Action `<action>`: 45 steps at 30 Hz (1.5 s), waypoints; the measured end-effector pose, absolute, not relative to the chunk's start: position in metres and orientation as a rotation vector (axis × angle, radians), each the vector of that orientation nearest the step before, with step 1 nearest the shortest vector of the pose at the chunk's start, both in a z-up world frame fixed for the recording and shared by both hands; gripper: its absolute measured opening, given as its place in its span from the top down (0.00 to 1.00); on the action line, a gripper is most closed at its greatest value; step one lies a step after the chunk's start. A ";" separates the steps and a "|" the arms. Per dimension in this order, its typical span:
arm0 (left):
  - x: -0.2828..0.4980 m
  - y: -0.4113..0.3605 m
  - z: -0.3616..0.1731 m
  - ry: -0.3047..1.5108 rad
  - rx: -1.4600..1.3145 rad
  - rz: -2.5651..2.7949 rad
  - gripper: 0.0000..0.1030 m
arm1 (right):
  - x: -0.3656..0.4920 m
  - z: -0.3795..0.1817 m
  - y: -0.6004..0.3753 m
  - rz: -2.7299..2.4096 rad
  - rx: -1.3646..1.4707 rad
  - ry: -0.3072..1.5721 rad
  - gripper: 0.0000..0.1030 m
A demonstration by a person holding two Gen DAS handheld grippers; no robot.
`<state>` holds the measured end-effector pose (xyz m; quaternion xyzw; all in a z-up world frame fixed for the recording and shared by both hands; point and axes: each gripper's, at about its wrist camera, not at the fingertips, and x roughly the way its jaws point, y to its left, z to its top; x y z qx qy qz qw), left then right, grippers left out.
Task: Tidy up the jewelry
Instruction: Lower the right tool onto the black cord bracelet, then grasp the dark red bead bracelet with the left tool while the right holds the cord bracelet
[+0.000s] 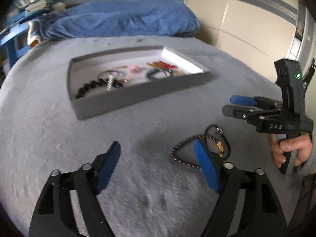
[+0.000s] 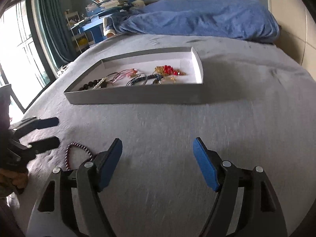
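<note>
My left hand-held gripper (image 1: 156,156) half hides a beaded bracelet (image 1: 184,154) lying on the grey bed (image 1: 59,130); nothing sits between its open jaws. "DAS" reads on my right hand-held gripper (image 1: 230,105), also open and empty. The white tray (image 2: 138,96) holds bracelets, blurred

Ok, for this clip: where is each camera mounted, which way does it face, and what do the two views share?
Left wrist: on the left hand-held gripper, looking down over the grey bed at the tray; the right hand-held gripper and hand show at right.
Right wrist: on the right hand-held gripper, facing the tray; the left hand-held gripper shows at left.
Shared: tray, beaded bracelet, blue blanket.
</note>
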<state>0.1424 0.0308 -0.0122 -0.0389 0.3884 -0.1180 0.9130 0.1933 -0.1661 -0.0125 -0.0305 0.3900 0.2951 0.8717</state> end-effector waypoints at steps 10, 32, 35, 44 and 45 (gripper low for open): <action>0.145 0.025 -0.023 0.843 -0.067 -0.270 0.94 | 0.169 -0.015 -0.133 0.725 -0.216 0.814 0.34; 0.135 0.055 -0.017 0.798 -0.191 -0.148 0.60 | 0.184 -0.020 -0.147 0.660 -0.122 0.862 0.88; 0.140 0.051 -0.022 0.835 -0.172 -0.149 0.58 | 0.191 -0.022 -0.155 0.634 -0.080 0.881 0.87; 0.142 0.044 -0.025 0.856 -0.136 -0.169 0.81 | 0.191 -0.026 -0.150 0.644 -0.097 0.899 0.87; 0.141 0.044 -0.025 0.850 -0.135 -0.170 0.86 | 0.191 -0.026 -0.150 0.646 -0.095 0.899 0.87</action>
